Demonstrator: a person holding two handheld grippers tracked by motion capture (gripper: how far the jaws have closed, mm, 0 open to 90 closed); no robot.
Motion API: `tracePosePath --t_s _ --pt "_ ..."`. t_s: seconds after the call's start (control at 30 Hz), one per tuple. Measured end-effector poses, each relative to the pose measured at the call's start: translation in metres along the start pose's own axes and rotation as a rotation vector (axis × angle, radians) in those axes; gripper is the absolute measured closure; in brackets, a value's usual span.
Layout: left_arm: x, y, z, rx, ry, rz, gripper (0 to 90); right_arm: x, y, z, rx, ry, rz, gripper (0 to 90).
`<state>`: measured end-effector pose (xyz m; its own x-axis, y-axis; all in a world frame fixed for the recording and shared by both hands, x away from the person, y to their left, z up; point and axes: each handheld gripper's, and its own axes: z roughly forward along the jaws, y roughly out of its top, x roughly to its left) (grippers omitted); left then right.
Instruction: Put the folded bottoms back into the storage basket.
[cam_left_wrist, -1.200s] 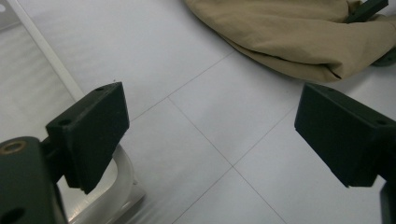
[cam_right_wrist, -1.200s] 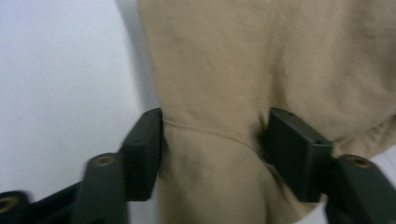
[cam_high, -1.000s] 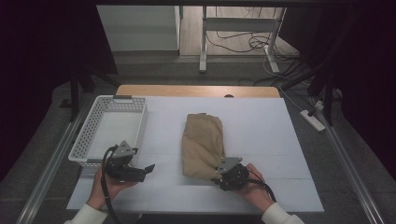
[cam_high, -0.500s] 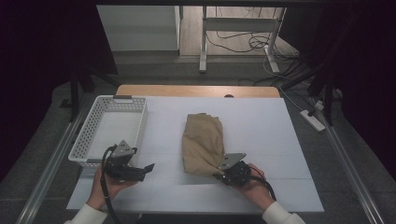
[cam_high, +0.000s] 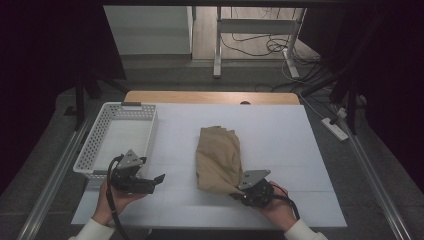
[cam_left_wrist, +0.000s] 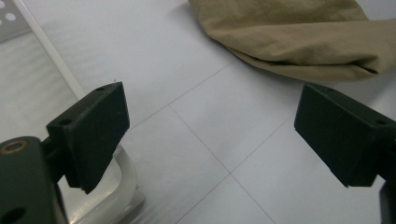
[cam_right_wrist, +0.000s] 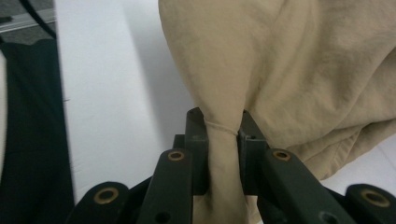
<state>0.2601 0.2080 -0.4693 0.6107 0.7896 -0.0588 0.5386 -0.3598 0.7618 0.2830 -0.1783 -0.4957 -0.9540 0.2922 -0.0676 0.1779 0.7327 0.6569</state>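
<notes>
In the high view, a tan folded cloth (cam_high: 219, 157) lies on the white table (cam_high: 280, 135), its long axis running from the near edge toward the far edge, to the right of the white basket (cam_high: 120, 137). The right gripper (cam_high: 248, 192) sits at the cloth's near right corner, touching it, while the left gripper (cam_high: 150, 181) rests just in front of the basket's near end, well apart from the cloth, its jaws pointing toward the cloth. In the left gripper view, the left gripper (cam_left_wrist: 215, 135) stands wide apart with bare table between its jaws; the cloth (cam_left_wrist: 299, 42) lies beyond them, and what seems to be the basket's rim (cam_left_wrist: 119, 186) is beside the left jaw. In the right gripper view, the right gripper (cam_right_wrist: 223, 140) is clenched on a pinched fold of the cloth (cam_right_wrist: 289, 70), which spreads away above the jaws.
</notes>
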Motion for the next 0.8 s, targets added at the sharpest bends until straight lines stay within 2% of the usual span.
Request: tracePosePath --t_s 0.33,0.57,0.7,0.8 --pt "-0.006 0.014 0.01 -0.005 -0.01 0.027 10.2 -0.003 -0.003 0.005 0.006 0.03 0.002 77.8" --pt "-0.009 0.025 0.017 -0.006 -0.02 0.045 10.2 -0.002 -0.003 0.005 0.006 0.027 0.003 77.7" --pt "-0.01 0.033 0.023 -0.008 -0.036 0.044 10.2 -0.002 -0.003 0.006 0.007 0.033 0.004 77.6" --pt "-0.011 0.042 0.034 -0.004 -0.056 0.051 10.1 -0.002 -0.003 0.007 0.006 0.033 0.002 77.6"
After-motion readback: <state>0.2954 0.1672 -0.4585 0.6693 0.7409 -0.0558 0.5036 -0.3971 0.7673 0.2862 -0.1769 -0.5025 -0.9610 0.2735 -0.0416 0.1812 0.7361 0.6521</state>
